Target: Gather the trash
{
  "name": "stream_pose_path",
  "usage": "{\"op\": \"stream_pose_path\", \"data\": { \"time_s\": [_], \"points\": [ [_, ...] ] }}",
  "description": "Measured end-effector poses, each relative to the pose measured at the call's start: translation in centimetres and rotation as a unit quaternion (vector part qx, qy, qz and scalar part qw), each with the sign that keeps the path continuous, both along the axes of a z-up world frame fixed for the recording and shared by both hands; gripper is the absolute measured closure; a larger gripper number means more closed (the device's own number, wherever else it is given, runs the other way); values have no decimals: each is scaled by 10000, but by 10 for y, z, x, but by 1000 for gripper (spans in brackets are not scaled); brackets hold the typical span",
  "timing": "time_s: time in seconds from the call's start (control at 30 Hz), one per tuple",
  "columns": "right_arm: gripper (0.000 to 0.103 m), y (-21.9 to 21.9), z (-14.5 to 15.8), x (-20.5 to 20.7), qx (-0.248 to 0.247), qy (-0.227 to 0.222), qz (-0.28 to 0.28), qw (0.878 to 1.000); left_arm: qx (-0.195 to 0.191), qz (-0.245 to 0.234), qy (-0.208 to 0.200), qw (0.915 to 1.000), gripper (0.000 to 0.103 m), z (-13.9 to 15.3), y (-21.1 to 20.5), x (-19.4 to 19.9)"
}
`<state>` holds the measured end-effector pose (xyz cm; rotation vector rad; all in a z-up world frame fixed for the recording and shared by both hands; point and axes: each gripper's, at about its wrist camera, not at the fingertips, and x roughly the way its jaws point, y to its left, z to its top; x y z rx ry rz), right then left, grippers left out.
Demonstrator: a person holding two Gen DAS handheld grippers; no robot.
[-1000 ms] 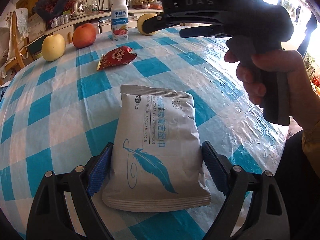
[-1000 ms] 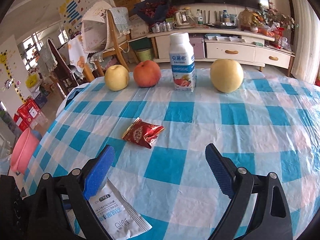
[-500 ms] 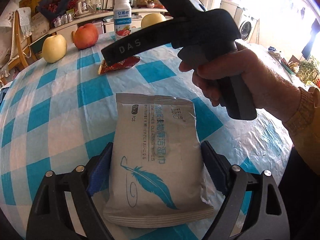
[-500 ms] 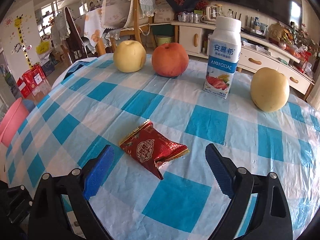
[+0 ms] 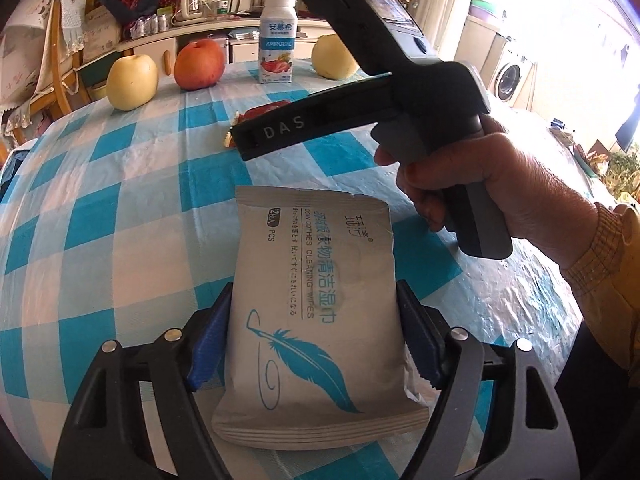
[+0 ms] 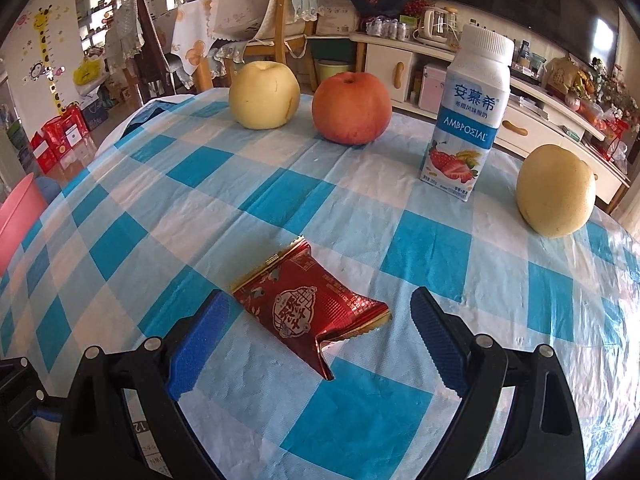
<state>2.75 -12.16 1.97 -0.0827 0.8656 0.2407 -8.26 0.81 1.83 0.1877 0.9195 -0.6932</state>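
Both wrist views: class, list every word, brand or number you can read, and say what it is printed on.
"DOWN CLOTHES CLEANING WIPES", "OPEN", "PCS": wipes pack, held in the left gripper.
"DAS": side of the right gripper.
"AMBROSIAL", "安慕希": yogurt bottle.
Red wrapper, between the open fingers of the right gripper: seal characters too stylised to read.
Bottle's small print: too small.
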Motion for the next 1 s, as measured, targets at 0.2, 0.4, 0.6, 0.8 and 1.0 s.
{"op": "stream_pose_path", "data": {
  "time_s": [0.2, 0.4, 0.6, 0.8, 1.0],
  "points": [
    [32, 3, -1, -1, -63, 34, 69, 10000, -127, 186, 32, 9997, 26, 4, 10, 7],
    [41, 6, -1, -4, -130, 3, 55, 9999, -337, 444, 34, 9984, 27, 8, 25, 16],
    [47, 2, 2, -7, -32, 38, -43, 10000, -469, 716, -36, 9963, 27, 12, 41, 24],
    [52, 6, 4, -12, -75, 2, -44, 10000, -509, 974, -110, 9939, 27, 15, 53, 32],
    [59, 15, 9, -19, -171, -102, 8, 9998, -627, 1184, -229, 9907, 47, 21, 68, 36]
  ]
}}
